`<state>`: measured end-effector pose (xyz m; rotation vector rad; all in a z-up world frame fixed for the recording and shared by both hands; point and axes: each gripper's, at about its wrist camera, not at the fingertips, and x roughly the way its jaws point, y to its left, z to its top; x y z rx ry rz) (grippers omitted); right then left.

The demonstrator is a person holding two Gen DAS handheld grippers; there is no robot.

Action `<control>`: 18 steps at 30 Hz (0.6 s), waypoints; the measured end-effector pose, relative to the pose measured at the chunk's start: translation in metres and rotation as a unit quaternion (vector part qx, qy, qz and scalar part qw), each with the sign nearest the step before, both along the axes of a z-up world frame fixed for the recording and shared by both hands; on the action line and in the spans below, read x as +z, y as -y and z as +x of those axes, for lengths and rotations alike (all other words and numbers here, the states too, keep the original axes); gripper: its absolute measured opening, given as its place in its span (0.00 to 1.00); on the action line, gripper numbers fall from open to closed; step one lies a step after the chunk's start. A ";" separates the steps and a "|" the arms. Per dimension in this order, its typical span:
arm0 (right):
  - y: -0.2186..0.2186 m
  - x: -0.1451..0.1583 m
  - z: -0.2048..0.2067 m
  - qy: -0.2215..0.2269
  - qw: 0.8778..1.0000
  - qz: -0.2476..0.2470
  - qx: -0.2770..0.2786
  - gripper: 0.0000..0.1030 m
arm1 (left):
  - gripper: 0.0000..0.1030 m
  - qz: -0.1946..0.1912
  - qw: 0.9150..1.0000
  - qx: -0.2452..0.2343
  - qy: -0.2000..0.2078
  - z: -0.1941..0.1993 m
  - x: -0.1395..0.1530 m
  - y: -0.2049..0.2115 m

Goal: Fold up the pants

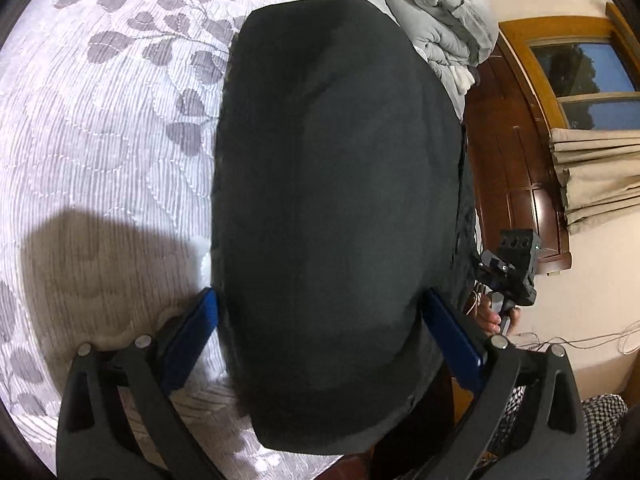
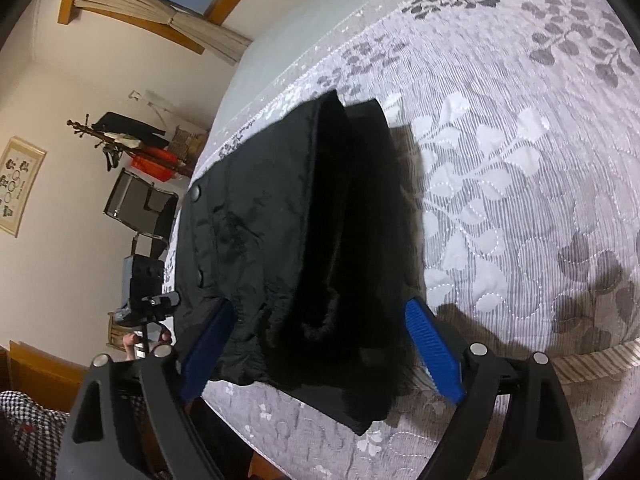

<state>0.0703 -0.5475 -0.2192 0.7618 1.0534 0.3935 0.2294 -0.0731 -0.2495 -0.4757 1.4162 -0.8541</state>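
I see the black pants [image 1: 336, 216] filling the frame's centre, folded on the bed [image 1: 100, 160]. My left gripper [image 1: 320, 344] and right gripper [image 2: 320, 332] both stand released, fingers spread around the cloth.

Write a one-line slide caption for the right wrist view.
Open right gripper straddles folded black pants on a leaf-patterned bedspread.

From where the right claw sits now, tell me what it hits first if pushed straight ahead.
The right claw would most likely meet the black pants first: its open fingers already straddle the near edge, apparently the waistband. Depth is unclear.
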 end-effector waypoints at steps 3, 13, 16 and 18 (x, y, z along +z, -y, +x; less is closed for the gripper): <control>-0.001 -0.008 0.002 -0.010 1.000 0.005 0.003 0.86 | 0.97 -0.019 1.000 -0.021 -0.002 -0.006 0.003 0.011; -0.008 -0.037 0.011 -0.033 0.997 0.060 0.023 0.91 | 0.97 -0.044 0.998 -0.022 -0.046 -0.003 -0.007 0.031; -0.012 -0.042 0.016 -0.039 0.997 0.064 0.025 0.95 | 0.97 -0.015 0.998 -0.044 -0.036 -0.003 -0.012 0.047; -0.014 -0.042 0.018 -0.037 0.997 0.061 0.030 0.95 | 0.97 0.005 0.998 -0.053 -0.025 -0.005 -0.009 0.055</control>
